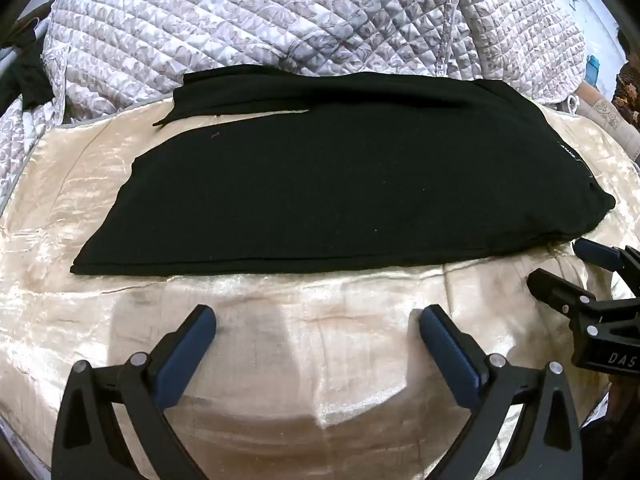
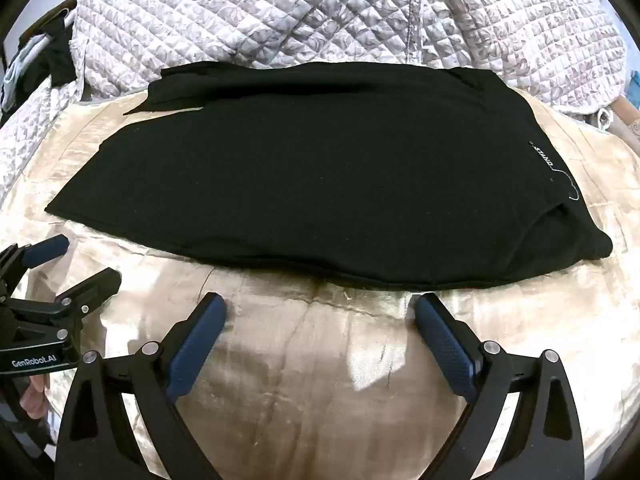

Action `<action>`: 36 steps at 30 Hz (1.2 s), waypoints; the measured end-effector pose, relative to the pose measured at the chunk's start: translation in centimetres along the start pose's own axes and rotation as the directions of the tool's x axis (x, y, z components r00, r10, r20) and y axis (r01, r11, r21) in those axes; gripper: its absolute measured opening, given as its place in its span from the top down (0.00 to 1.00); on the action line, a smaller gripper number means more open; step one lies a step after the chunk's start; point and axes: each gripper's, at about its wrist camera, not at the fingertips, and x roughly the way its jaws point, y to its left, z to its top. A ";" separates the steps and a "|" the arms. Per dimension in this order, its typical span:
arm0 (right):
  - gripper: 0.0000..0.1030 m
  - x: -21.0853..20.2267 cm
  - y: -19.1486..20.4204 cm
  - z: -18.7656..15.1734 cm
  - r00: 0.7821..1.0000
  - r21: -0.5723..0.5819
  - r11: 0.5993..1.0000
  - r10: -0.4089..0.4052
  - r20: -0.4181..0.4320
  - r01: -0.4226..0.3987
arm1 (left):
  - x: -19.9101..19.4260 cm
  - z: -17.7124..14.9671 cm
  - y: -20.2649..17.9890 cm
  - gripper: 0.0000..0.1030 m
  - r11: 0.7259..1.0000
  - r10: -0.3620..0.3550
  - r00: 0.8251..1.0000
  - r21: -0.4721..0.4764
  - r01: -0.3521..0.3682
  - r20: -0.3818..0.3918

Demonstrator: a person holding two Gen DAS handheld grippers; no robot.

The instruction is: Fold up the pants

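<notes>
Black pants point(image 1: 340, 188) lie flat on a cream satin cover point(image 1: 280, 340), one leg laid over the other, waist end at the right with a small white label point(image 2: 544, 156). They fill the middle of the right wrist view too point(image 2: 320, 184). My left gripper point(image 1: 316, 320) is open and empty, a short way in front of the pants' near edge. My right gripper point(image 2: 320, 308) is open and empty, close to the near edge. Each gripper shows in the other's view: the right one at the far right point(image 1: 560, 264), the left one at the far left point(image 2: 76, 260).
A grey-white quilted blanket point(image 1: 280, 20) is piled behind the pants. A dark garment point(image 1: 24, 76) hangs on a rail at the far left. The cream cover point(image 2: 320, 380) stretches between the grippers and the pants.
</notes>
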 end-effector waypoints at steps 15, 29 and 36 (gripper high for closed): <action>0.04 -0.3 -0.4 0.3 1.000 -0.007 1.000 -0.007 0.004 0.007 | 0.0 0.1 -0.1 0.00 1.000 -0.002 1.000 0.000 0.002 -0.002; 0.03 -0.1 -0.2 0.2 1.000 -0.005 1.000 -0.010 0.006 0.010 | 0.1 0.0 -0.2 0.00 1.000 -0.007 1.000 0.002 0.007 -0.003; 0.03 -0.1 -0.2 0.2 1.000 -0.005 1.000 -0.012 0.007 0.012 | 0.1 0.0 -0.1 0.00 1.000 -0.008 1.000 0.001 0.008 -0.001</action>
